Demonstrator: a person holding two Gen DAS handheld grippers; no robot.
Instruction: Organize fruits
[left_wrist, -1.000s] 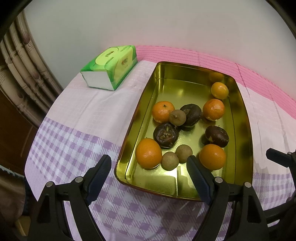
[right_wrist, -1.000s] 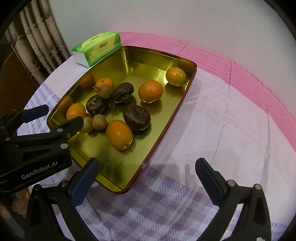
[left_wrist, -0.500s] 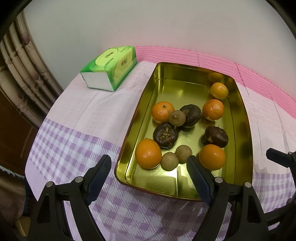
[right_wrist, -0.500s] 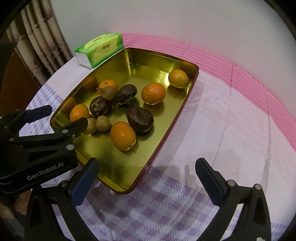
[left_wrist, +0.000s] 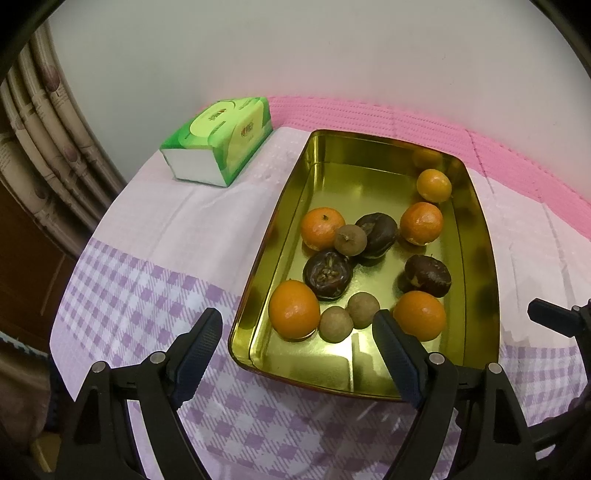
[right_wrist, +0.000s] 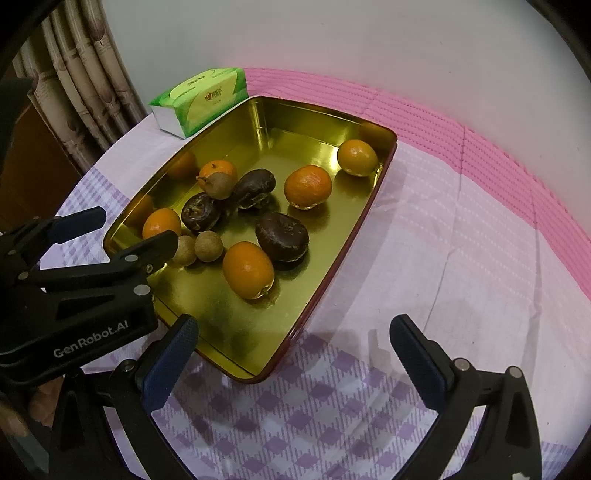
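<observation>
A gold metal tray (left_wrist: 369, 162) (right_wrist: 332, 122) holds several oranges, three dark brown fruits and three small tan longans. The nearest orange (left_wrist: 294, 309) lies at the tray's front left, next to two longans (left_wrist: 335, 324). My left gripper (left_wrist: 297, 349) is open and empty, just above the tray's near edge; it also shows in the right wrist view (right_wrist: 114, 236). My right gripper (right_wrist: 291, 350) is open and empty, over the tray's near right corner and the cloth. An orange (right_wrist: 248, 270) and a dark fruit (right_wrist: 282, 237) lie closest to it.
A green tissue pack (left_wrist: 221, 138) (right_wrist: 201, 98) lies on the cloth left of the tray's far end. The table has a pink and purple checked cloth (right_wrist: 461, 240). A wall stands behind and a curtain (left_wrist: 40, 147) hangs at the left.
The right gripper has drawn back and to the right a little, so the tray sits further up in its view. The left gripper has barely moved. The fruits have not moved.
</observation>
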